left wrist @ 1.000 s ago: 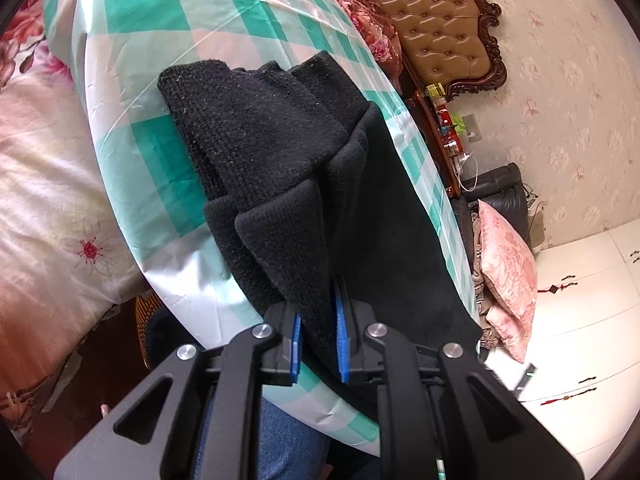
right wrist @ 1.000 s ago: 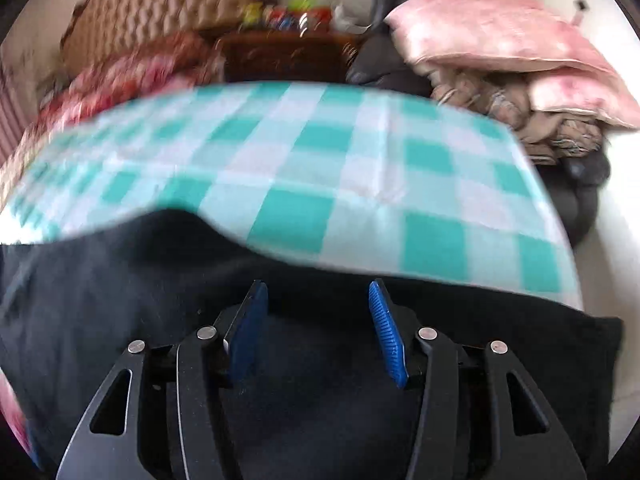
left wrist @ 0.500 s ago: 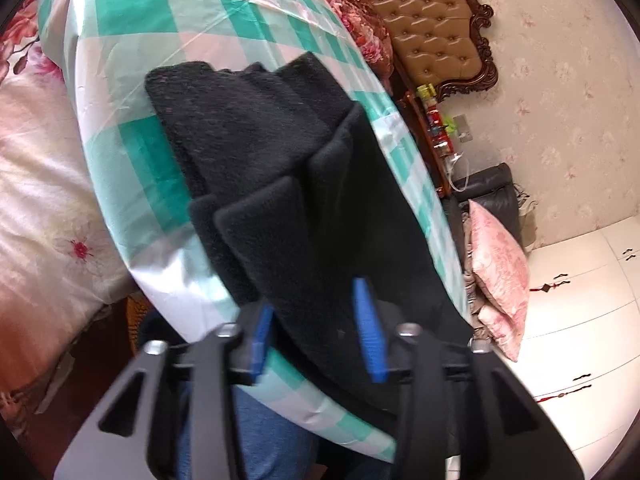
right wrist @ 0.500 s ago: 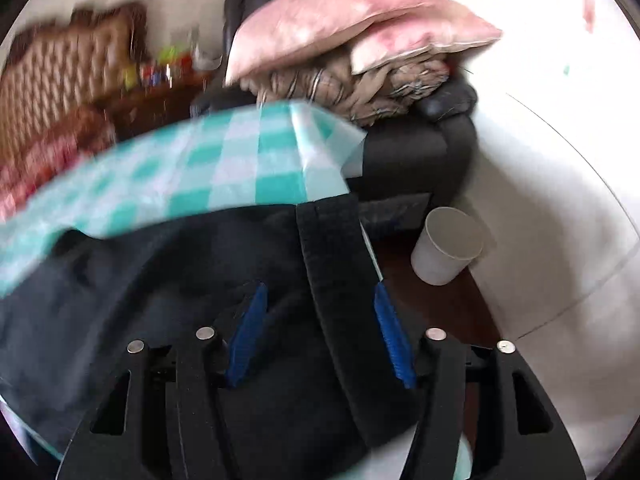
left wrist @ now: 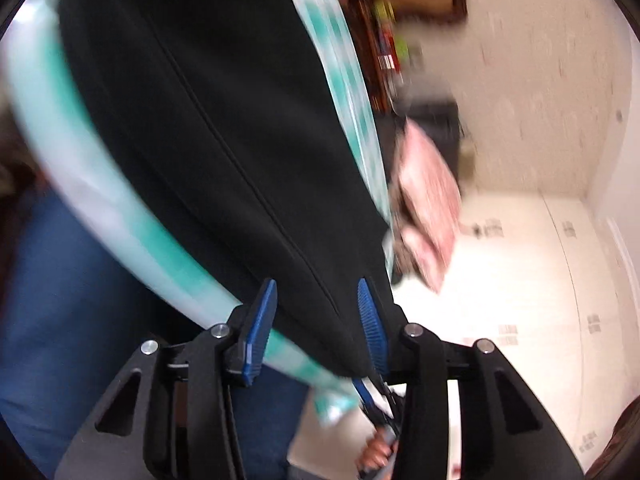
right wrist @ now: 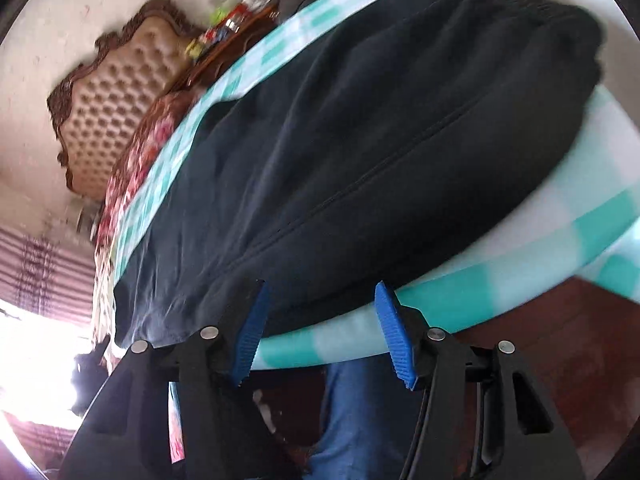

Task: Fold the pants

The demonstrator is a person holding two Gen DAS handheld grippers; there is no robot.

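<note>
The black pants lie stretched along the bench, on its green-and-white checked cloth, and I take the pants as my landmark for everything else. They look doubled lengthwise, one leg over the other, with a seam running down the middle. That would leave a long, narrow strip ready to be folded across its length, which I judge to be the step in hand.

My left claw sits at the near edge of the pants, its blue pads spread apart with the dark fabric lying between them but not pinched. It holds nothing. The claw points along the length of the garment, tilted so the bench edge runs diagonally past it. This view is blurred, so I read the fine contact loosely.

My right claw is also spread wide and empty, low at the near edge of the pants, looking up along them toward the elastic waistband at their far end. Its left pad is just at the fabric's hem side; its right pad is over the checked cloth beside the pants. Both wrists are held low and nearly level with the bench top, I think so a claw can slide under an edge rather than press down on it.

Beyond the pants stand a tufted headboard and pink cushions; my jeans show below the bench edge.
</note>
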